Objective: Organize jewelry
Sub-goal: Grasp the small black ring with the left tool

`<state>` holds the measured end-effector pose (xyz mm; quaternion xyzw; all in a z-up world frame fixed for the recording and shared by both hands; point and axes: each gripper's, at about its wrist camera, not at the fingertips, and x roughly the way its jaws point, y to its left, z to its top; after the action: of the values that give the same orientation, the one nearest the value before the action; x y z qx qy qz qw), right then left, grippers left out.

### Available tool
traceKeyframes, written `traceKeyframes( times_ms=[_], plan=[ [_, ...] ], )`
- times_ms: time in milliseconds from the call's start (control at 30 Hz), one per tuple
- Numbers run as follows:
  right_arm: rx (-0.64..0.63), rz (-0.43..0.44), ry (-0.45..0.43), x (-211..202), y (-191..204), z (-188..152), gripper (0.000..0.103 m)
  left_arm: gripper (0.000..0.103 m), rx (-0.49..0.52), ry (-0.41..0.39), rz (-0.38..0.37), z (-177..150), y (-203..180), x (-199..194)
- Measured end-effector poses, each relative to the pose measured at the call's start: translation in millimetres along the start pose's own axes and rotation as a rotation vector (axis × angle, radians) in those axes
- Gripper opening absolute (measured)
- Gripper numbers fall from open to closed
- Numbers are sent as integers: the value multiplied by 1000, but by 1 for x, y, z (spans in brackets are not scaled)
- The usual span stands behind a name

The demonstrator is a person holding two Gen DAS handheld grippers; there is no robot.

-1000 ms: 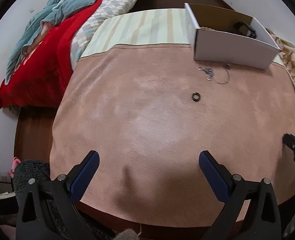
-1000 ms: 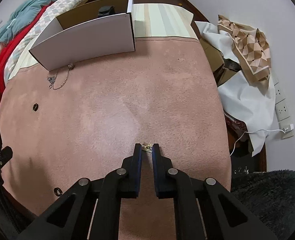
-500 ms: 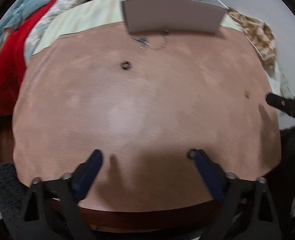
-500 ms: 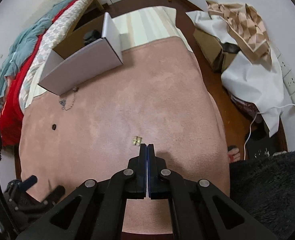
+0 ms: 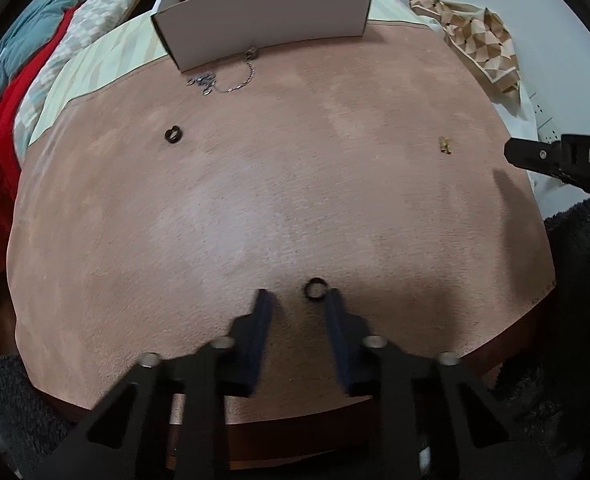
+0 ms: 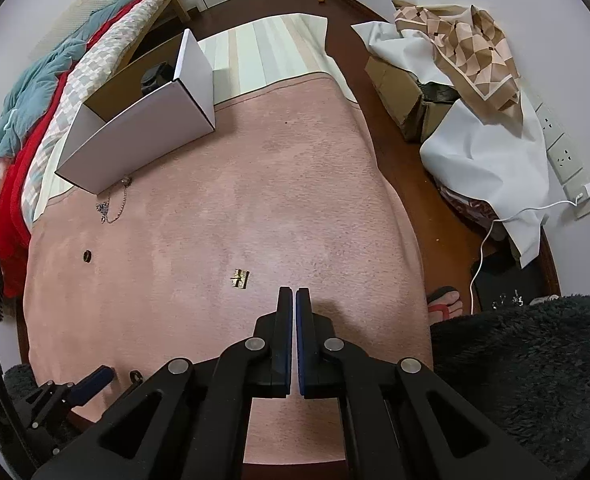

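A dark ring (image 5: 315, 289) lies on the pink table cover just ahead of my left gripper (image 5: 297, 300), closer to its right finger; the jaws are open and empty. It also shows in the right wrist view (image 6: 135, 376). A second dark ring (image 5: 173, 135) (image 6: 86, 256) lies further back on the left. A silver chain (image 5: 223, 82) (image 6: 113, 210) lies in front of the white open box (image 5: 263, 20) (image 6: 143, 136). A small gold piece (image 5: 445, 145) (image 6: 239, 277) lies on the right. My right gripper (image 6: 295, 294) is shut and empty, right of the gold piece.
A dark object (image 6: 155, 76) sits inside the box. Bedding (image 5: 27, 60) lies left of the table. A patterned cloth (image 6: 467, 44) over white sheets and a cardboard box sits at the right. A wall socket with a white cable (image 6: 575, 196) is at far right.
My left gripper swung right and moved down to the near dark ring, its jaws narrowing. My right gripper let the gold piece go, shut, and pulled back and up to the right.
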<state>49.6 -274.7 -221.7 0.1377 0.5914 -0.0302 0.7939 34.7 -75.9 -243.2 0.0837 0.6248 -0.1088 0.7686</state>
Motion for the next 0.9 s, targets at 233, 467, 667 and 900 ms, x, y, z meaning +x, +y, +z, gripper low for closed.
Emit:
traceKeyframes(
  times_ms=[233,467,667,900],
  plan=[
    [0,-9,-17,-6,0,1,2,4,-4,-7,-25,5,2,2],
    [0,-13,-26,-11,-1,2,2,4,0,-13,-44,5,3,0],
    [0,-9,-30,-12,-1,1,2,5,-32,-39,-66,7,11,-10],
    [12,1,-35,-14,-3,2,2,16,-44,-18,-35,4,14,-7]
  ],
)
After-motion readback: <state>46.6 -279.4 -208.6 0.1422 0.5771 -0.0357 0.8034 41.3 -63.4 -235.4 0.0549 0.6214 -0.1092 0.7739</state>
